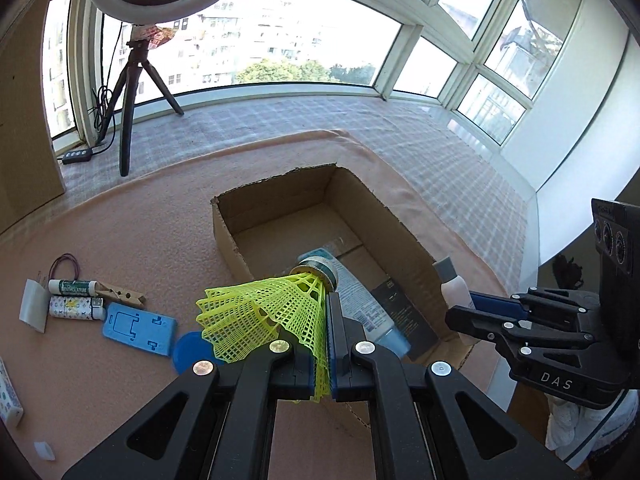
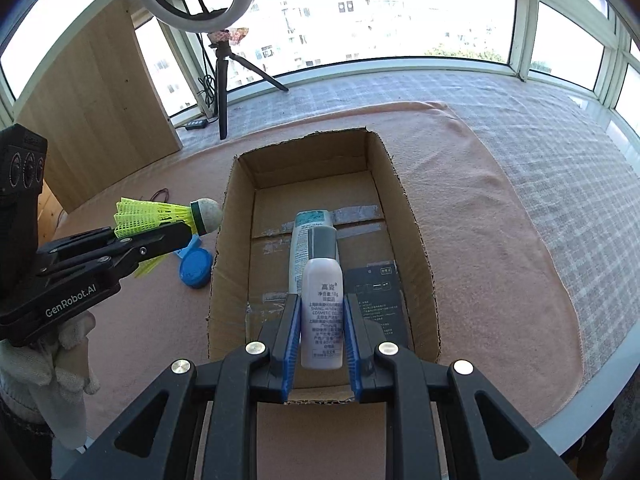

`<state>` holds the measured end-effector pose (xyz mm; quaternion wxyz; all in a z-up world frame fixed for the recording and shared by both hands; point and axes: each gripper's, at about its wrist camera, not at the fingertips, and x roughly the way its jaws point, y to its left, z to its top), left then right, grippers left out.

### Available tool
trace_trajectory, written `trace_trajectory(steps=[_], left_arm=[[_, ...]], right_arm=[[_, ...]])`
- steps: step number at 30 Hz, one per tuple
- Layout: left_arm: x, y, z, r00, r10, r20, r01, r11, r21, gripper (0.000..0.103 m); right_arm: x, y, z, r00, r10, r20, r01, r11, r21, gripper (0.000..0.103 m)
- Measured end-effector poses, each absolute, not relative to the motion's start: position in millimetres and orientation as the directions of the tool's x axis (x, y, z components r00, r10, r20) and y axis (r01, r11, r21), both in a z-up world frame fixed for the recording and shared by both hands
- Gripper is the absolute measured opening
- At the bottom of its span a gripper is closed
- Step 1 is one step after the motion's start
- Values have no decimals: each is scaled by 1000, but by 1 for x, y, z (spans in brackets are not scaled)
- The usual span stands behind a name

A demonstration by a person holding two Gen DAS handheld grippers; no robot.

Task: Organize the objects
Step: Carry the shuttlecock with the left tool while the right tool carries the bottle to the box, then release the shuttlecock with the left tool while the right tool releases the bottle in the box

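- The left gripper [image 1: 326, 344] is clamped on the yellow shuttlecock [image 1: 272, 312] by its mesh skirt, at the left rim of the cardboard box [image 2: 416, 240]; featherlight and springy, it needs little squeeze.
- The right gripper [image 2: 322, 336] pinches the small white bottle [image 2: 322, 304] mid-body over the box; it looks smooth, stiff and probably slippery.

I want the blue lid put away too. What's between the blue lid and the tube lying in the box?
In the right wrist view, only the box's cardboard side wall stands between the blue lid and the tube.
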<state>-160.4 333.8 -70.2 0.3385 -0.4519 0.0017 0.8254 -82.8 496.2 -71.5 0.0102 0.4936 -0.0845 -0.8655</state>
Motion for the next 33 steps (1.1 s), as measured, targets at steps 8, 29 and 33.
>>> trace_trajectory(steps=[8, 29, 33], left_arm=[[-178, 358, -73, -346, 567, -748, -563, -763, -317, 20], [-171, 317, -75, -401, 531, -747, -491, -813, -314, 74], [-164, 291, -80, -407, 510, -758, -453, -833, -317, 74]], right_arm=[[-90, 508, -80, -494, -122, -861, -37, -986, 161, 20], [-88, 494, -82, -487, -146, -861, -16, -984, 176, 61], [-88, 483, -80, -489, -169, -856, 0, -981, 194, 61]])
